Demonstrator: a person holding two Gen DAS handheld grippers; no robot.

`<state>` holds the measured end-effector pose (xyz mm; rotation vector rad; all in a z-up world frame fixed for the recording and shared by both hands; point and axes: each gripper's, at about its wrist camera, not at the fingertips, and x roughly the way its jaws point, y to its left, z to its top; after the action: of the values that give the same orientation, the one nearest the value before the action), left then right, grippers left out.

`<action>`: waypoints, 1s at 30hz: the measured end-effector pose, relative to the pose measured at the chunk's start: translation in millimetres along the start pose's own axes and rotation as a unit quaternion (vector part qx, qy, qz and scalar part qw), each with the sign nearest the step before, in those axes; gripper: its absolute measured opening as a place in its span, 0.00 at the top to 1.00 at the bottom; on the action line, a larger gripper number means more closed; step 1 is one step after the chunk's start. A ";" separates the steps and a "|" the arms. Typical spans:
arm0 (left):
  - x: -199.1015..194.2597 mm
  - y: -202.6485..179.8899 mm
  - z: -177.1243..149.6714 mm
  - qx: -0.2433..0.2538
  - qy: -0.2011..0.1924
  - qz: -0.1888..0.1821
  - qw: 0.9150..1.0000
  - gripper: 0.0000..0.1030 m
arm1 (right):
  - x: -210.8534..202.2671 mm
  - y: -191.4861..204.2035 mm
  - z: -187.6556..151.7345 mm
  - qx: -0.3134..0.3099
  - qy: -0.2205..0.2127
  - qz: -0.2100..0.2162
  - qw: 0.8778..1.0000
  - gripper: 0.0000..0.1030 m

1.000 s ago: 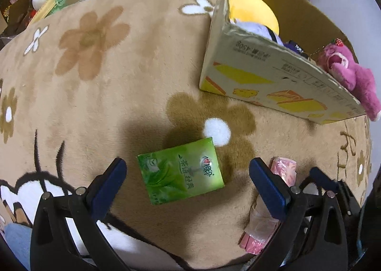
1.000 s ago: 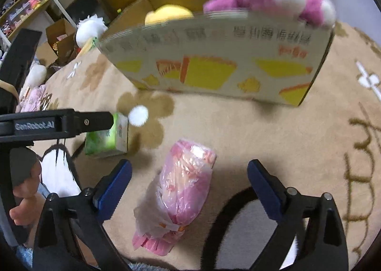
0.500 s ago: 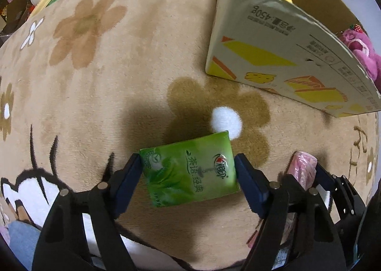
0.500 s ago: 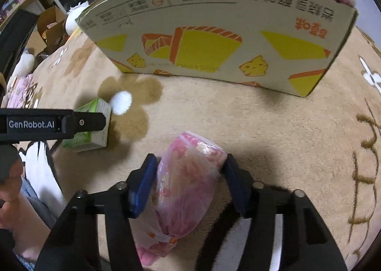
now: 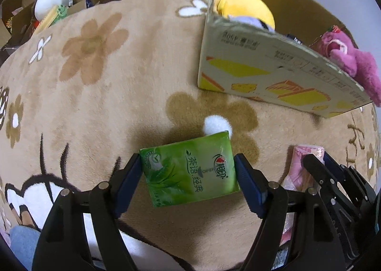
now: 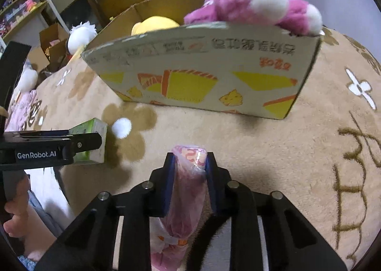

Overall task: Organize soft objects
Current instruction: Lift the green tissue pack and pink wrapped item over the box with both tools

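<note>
My left gripper (image 5: 188, 171) has clamped the green tissue pack (image 5: 190, 171), long axis spanning its fingers, just off the carpet (image 5: 95, 94). My right gripper (image 6: 189, 168) has just squeezed the pink pack (image 6: 188, 187), lengthwise away from me. "GenRobot.AI" marks the left one. Beyond sits the cardboard box (image 6: 202, 80).
</note>
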<state>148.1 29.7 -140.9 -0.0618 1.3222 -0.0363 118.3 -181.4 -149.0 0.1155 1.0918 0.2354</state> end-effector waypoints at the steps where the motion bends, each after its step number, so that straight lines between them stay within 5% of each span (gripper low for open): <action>1: -2.9 2.9 -5.7 0.000 -0.008 -0.004 1.000 0.26 | -3.8 -2.9 -0.6 0.001 -0.005 0.002 1.000 0.78; 16: -58.6 -4.2 -12.9 0.016 -0.119 0.017 0.993 0.26 | -70.3 -4.3 15.0 0.009 -0.108 -0.001 0.994 0.83; 30: -126.4 -19.7 -14.8 0.051 -0.289 0.003 0.956 0.26 | -147.8 4.5 37.1 0.004 -0.219 0.043 0.975 0.85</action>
<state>102.9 17.5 -20.9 0.0194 0.7327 -0.0746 85.8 -212.5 -3.3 0.2123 0.6502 0.2685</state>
